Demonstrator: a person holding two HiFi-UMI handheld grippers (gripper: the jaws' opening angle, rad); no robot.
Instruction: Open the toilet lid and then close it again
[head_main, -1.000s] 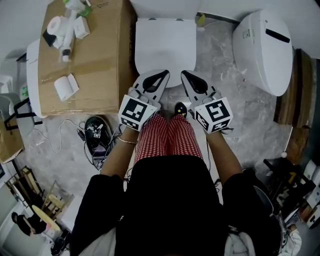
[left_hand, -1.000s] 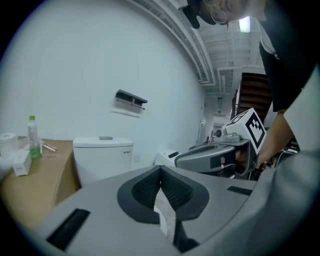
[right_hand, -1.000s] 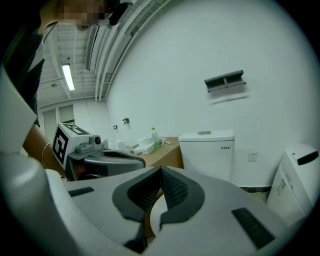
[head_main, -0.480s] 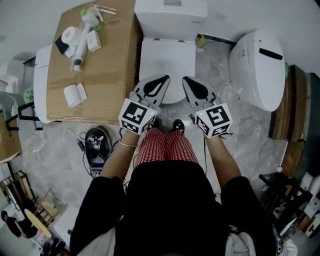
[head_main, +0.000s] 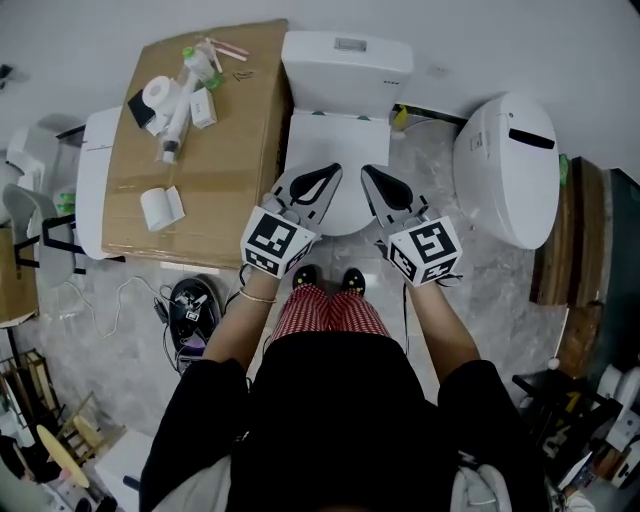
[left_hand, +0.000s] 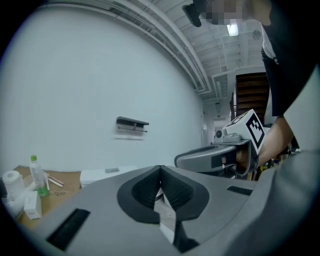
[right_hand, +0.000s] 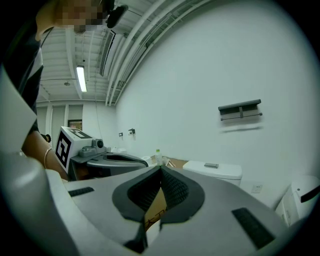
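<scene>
The white toilet stands at the top middle of the head view, its lid down and flat and its tank behind it. My left gripper and right gripper hover side by side above the lid's front half, both shut with nothing between the jaws. The left gripper view shows its shut jaw tips level with the tank, and the right gripper beside them. The right gripper view shows shut tips, the tank and the left gripper. I cannot tell whether either gripper touches the lid.
A large cardboard box left of the toilet carries paper rolls and a bottle. Another white toilet unit lies to the right. A black device with cables sits on the floor at the left. A shelf is fixed to the wall.
The view has shifted so that the whole tank and the box now show. Both grippers stay shut, side by side over the lid's front.
</scene>
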